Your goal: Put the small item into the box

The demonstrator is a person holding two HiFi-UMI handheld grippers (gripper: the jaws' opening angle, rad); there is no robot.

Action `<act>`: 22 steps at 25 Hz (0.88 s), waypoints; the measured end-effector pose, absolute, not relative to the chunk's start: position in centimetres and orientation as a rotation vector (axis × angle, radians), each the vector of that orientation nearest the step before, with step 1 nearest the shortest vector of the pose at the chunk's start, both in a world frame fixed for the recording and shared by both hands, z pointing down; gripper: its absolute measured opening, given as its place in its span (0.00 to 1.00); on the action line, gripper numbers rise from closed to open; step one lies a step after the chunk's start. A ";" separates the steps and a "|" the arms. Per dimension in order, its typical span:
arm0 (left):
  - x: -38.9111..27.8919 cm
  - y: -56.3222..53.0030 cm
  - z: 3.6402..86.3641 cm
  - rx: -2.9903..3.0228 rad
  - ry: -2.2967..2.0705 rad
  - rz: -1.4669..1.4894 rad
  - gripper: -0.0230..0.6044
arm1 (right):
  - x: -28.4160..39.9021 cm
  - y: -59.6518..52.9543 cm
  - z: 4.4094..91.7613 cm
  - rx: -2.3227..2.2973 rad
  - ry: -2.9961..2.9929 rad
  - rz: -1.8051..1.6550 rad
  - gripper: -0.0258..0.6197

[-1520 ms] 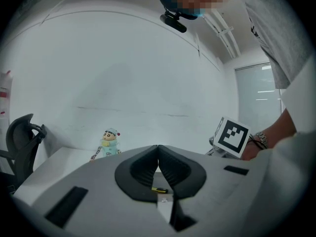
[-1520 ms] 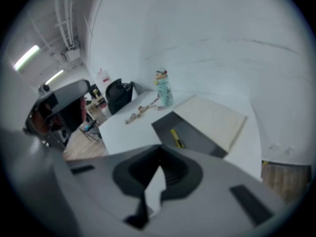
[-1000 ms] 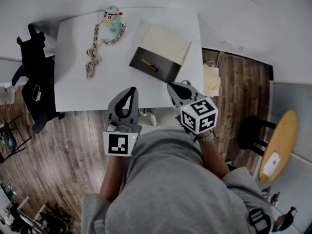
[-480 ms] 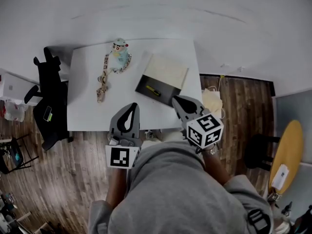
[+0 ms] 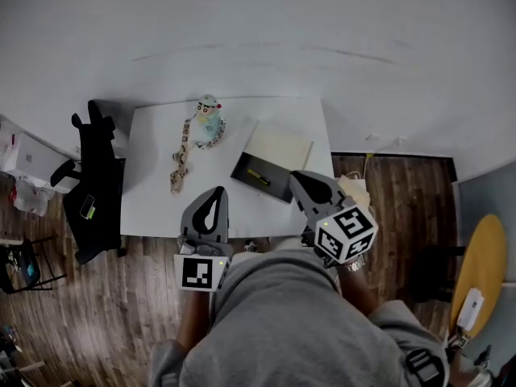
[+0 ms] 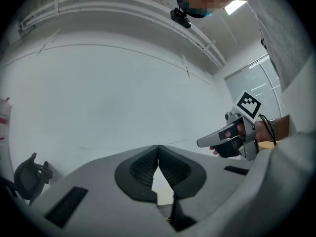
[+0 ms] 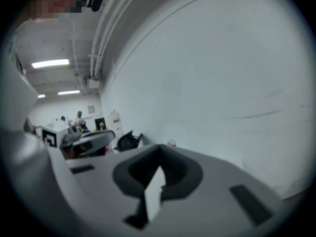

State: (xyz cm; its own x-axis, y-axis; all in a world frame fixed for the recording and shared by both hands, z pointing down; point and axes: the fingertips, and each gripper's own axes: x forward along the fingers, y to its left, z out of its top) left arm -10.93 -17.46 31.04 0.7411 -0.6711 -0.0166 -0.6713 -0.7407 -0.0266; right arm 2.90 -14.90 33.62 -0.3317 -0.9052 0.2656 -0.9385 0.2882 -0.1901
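Note:
A white table (image 5: pixel 149 188) stands in front of me in the head view. On it lies an open box (image 5: pixel 272 161), a black tray with a cream lid behind it. A small yellow item (image 5: pixel 258 176) rests in the black tray. Both grippers hang at the table's near edge, close to my body. My left gripper (image 5: pixel 218 192) is shut and holds nothing; in its own view its tips (image 6: pixel 157 147) meet. My right gripper (image 5: pixel 297 176) is also shut and empty, just in front of the box; its own view shows it (image 7: pixel 159 160) aimed at the wall.
A doll figure (image 5: pixel 209 117) and a beaded strap (image 5: pixel 182 160) lie at the table's far left. A black chair (image 5: pixel 94 176) stands left of the table. A white bag (image 5: pixel 355 189) lies right of it, with a round yellow table (image 5: pixel 476 268) further right on the wooden floor.
The view has pulled up and back, so the table looks smaller and farther. Both grippers stayed shut and came nearer my body.

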 end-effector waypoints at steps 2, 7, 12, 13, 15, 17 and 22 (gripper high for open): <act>-11.2 -17.6 30.6 -2.891 1.123 0.019 0.09 | 2.8 -15.0 32.8 1.753 -2.449 0.446 0.09; -11.8 -17.6 29.8 -2.870 1.145 0.048 0.09 | 2.3 -14.9 31.8 1.741 -2.471 0.367 0.09; -11.8 -17.6 29.7 -2.858 1.136 0.050 0.09 | 1.8 -14.9 31.4 1.719 -2.492 0.332 0.09; -11.7 -17.6 29.8 -2.862 1.137 0.049 0.09 | 1.7 -14.9 31.4 1.718 -2.495 0.327 0.09; -11.7 -17.5 29.9 -2.870 1.140 0.048 0.09 | 1.6 -14.8 31.4 1.709 -2.499 0.320 0.09; -11.7 -17.4 29.9 -2.874 1.145 0.048 0.09 | 1.3 -14.8 31.4 1.692 -2.500 0.315 0.09; -11.8 -17.1 30.0 -2.871 1.148 0.047 0.09 | 1.0 -14.5 31.6 1.672 -2.502 0.303 0.09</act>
State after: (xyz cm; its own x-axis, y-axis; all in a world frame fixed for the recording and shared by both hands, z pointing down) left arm -11.75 -17.11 30.03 0.7240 -0.6883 -0.0464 -0.6898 -0.7232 -0.0348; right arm 0.98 -14.51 31.58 -0.3838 -0.8999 0.2072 -0.9233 0.3707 -0.1003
